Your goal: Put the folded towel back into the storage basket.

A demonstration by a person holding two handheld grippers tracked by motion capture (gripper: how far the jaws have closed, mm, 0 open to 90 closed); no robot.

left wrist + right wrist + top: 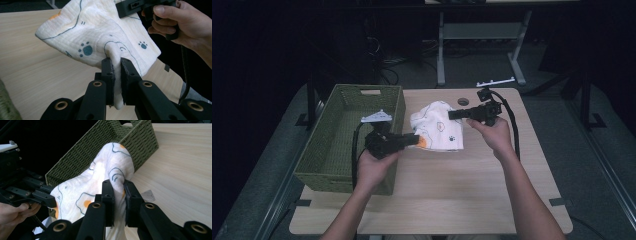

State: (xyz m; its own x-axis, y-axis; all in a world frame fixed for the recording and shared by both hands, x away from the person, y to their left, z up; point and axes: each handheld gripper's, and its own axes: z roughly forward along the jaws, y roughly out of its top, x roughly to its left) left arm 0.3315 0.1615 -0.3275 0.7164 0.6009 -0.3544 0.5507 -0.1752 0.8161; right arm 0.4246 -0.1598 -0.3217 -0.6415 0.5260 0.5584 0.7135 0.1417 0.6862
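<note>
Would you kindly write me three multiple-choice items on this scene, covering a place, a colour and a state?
1. Where does the basket stand on the table?
A. on the person's left side
B. on the person's right side
C. at the middle

2. What colour are the paw prints on the cloth?
A. red
B. dark blue
C. green

3. What is the left gripper doing?
A. hanging open above the basket
B. lying on the table
C. pinching a fold of the cloth

Answers: 1 A, the high view shows it at the table's left edge. 2 B, the left gripper view shows dark blue prints. 3 C, its jaws are closed on cloth, as are those of the right gripper.
</note>
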